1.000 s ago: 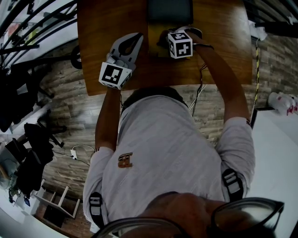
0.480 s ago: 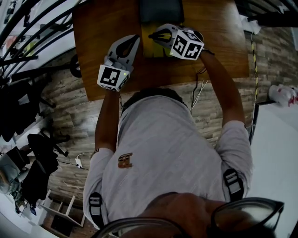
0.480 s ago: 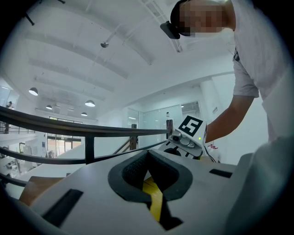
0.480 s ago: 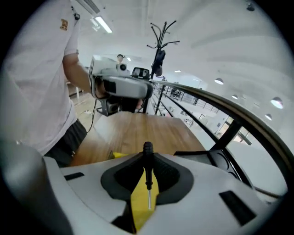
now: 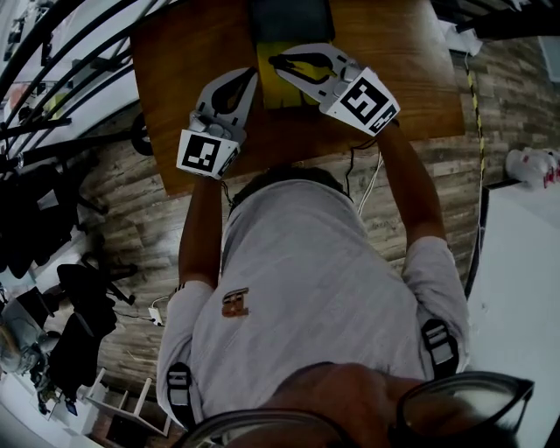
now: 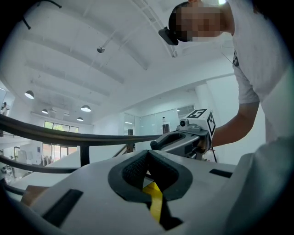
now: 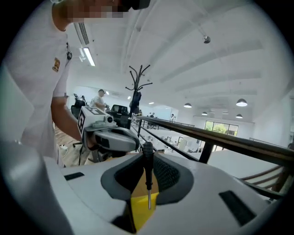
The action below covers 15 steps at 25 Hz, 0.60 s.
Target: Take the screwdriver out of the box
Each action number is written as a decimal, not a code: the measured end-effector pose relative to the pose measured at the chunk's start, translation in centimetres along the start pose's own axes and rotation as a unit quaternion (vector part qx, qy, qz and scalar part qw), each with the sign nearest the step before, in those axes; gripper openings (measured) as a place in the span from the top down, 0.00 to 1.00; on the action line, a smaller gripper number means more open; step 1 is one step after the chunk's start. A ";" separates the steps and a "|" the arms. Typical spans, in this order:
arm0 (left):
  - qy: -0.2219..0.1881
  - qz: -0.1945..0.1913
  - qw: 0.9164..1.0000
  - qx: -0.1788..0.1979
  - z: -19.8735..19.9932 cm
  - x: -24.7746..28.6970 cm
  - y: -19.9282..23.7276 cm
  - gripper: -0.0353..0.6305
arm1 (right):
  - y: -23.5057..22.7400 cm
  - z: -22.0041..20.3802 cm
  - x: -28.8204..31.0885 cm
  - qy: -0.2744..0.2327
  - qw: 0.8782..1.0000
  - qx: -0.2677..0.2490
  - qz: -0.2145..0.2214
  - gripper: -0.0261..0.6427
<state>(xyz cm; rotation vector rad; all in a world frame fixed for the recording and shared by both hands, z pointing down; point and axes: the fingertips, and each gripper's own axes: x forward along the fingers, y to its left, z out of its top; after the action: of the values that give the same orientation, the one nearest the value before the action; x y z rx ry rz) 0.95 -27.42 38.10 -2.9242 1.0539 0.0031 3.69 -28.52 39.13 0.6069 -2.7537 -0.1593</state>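
1. the right hand-held gripper (image 7: 148, 156) is closed on the screwdriver (image 7: 147, 170). its dark pads press the black handle from both sides.
2. in the right gripper view the screwdriver stands upright at the lower centre of the frame, with the thin metal shaft pointing down. the tip shows in front of the yellow box (image 7: 140, 206); i cannot tell if it touches the box.
3. in the head view the right hand-held gripper (image 5: 278, 61) is at the upper centre, over the yellow box (image 5: 282, 94). its marker cube (image 5: 366, 101) is toward the right.
4. the left hand-held gripper (image 6: 147, 157) has its jaw tips together and nothing is between them. yellow of the box shows through the gap lower down.
5. in the head view the left hand-held gripper (image 5: 250, 77) is just left of the box, close beside the right one but apart from it.
6. the box lies on the brown wooden worktop (image 5: 175, 61), at the top of the head view. a dark part (image 5: 290, 19) is above the yellow one.
7. the person's white shirt (image 5: 306, 280) fills the middle of the head view, and the plank floor (image 5: 131, 184) is at the left.
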 end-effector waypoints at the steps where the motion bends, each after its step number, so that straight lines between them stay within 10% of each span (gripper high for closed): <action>1: -0.002 -0.003 1.000 0.003 0.3 -0.1 -0.2 0.92 | 0.1 0.7 -0.3 -0.014 1.000 0.006 -0.008 0.84; 15: -0.047 -0.025 0.999 0.004 4.4 -1.1 -1.9 0.92 | 1.3 6.2 -4.8 -0.174 0.978 0.085 -0.077 0.84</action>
<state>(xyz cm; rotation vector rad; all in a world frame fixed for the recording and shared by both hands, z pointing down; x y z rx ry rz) 1.32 -25.13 33.81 -2.9106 0.9635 0.1339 5.31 -25.05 32.12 0.9163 -3.0770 -0.0695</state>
